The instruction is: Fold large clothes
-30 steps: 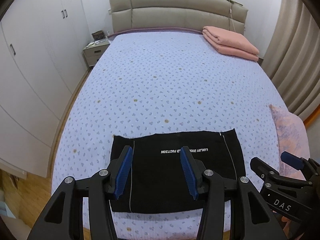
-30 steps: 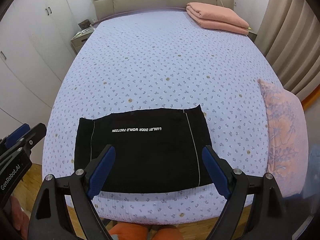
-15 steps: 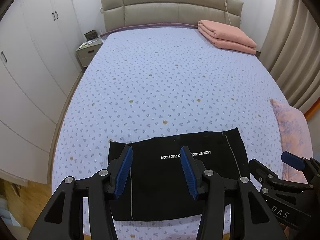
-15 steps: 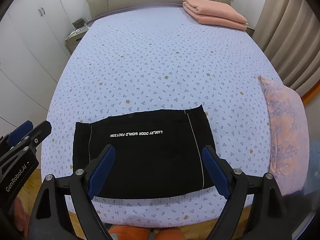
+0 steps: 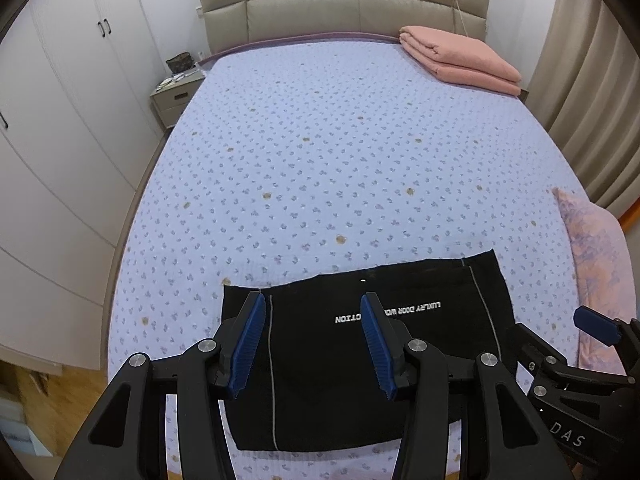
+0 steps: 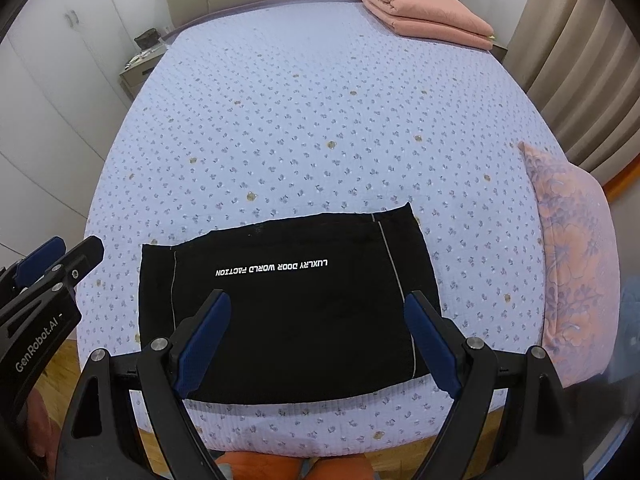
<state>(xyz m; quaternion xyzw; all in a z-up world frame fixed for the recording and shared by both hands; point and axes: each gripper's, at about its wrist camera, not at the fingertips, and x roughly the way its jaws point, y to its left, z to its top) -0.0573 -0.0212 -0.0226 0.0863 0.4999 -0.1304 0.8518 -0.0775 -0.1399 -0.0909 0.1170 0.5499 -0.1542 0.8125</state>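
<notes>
Black garment lies folded into a flat rectangle at the foot end of the bed, white lettering "LUXLRY DOOR WORLD FACTION" on top, reading upside down from here. Left claw hangs above its left half, jaws spread, nothing between them. Right claw sits above the garment's near edge, jaws spread wider, also empty. Whether either touches the cloth: cannot tell. Folded pink blanket near the headboard, far right corner. Floral pillow along the bed's right edge. Nightstand beside the bed's left side.
</notes>
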